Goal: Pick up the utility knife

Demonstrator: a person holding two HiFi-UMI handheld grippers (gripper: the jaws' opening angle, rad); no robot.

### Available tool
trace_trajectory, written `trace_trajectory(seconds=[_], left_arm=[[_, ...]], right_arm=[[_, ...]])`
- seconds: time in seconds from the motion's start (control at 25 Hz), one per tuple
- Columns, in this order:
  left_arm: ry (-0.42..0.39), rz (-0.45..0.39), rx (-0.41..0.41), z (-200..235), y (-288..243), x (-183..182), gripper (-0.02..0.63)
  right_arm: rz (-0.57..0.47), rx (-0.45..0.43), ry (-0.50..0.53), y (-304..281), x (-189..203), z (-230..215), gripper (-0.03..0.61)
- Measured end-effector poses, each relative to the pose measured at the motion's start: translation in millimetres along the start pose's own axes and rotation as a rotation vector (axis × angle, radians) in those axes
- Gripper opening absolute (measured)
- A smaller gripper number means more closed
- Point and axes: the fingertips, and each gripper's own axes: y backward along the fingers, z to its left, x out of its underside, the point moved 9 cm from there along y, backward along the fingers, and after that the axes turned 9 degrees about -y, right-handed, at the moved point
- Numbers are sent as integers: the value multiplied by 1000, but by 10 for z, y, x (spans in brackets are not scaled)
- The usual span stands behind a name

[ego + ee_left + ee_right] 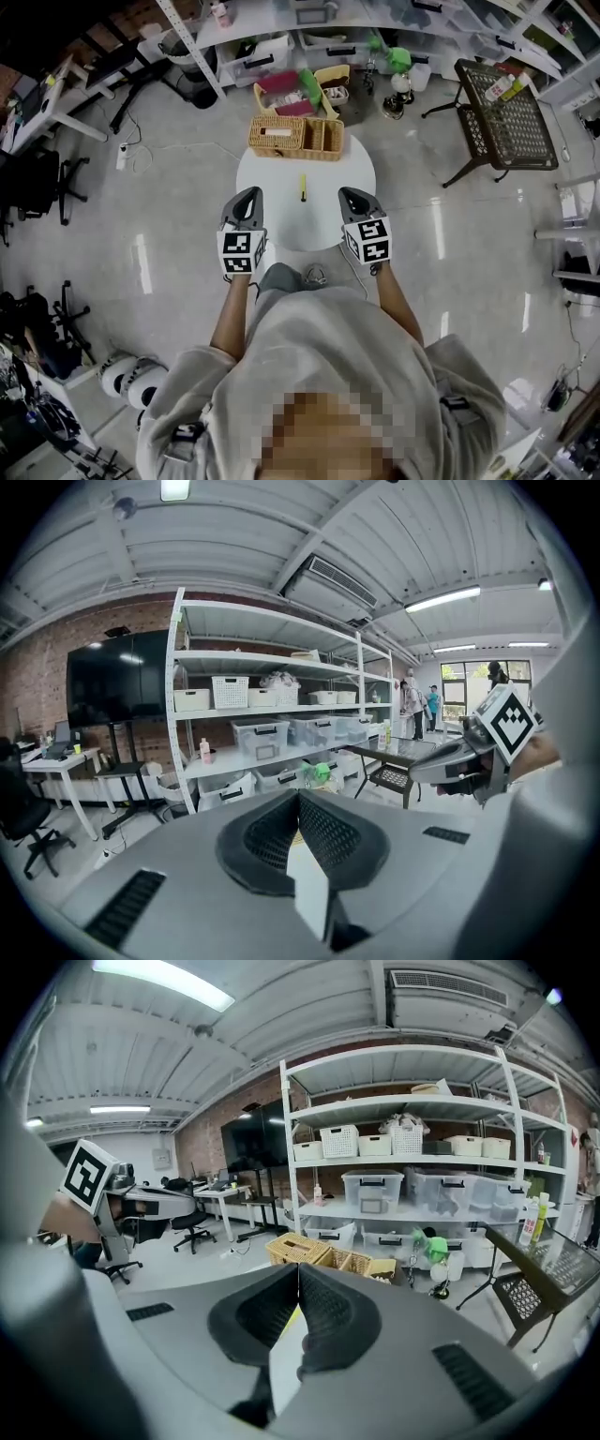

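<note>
Round white table [272, 220] holds a slim yellow utility knife [303, 187] at its middle, nearer than the woven basket [295, 138], between the left gripper [249, 191] and right gripper [351, 192], both closed tight and empty; likely light, rigid and slick, so pinch across its mid-handle.

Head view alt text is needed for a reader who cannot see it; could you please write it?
A yellow utility knife lies untouched on a round white table, before a wicker basket. The person's left tool and right tool, both shut and empty, hover at the table's near edge on either side of it.
</note>
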Motion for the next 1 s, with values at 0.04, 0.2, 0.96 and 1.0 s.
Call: trace_trajectory(seconds=[0.04,0.2,0.96,1.0], left_arm=[[1,5,-3,26,-6,-3,20],[11,48,-5,89,26,48,20],[78,151,126,413,-387,663,20],[82,158,135,402,-399,704,20]], right_arm=[[3,-4,-5,-35,-9,2,32],[29,-20,-24,-114,8,58,32],[206,67,-107,-572,484,270,32],[219,70,-111,-575,528,284,32]])
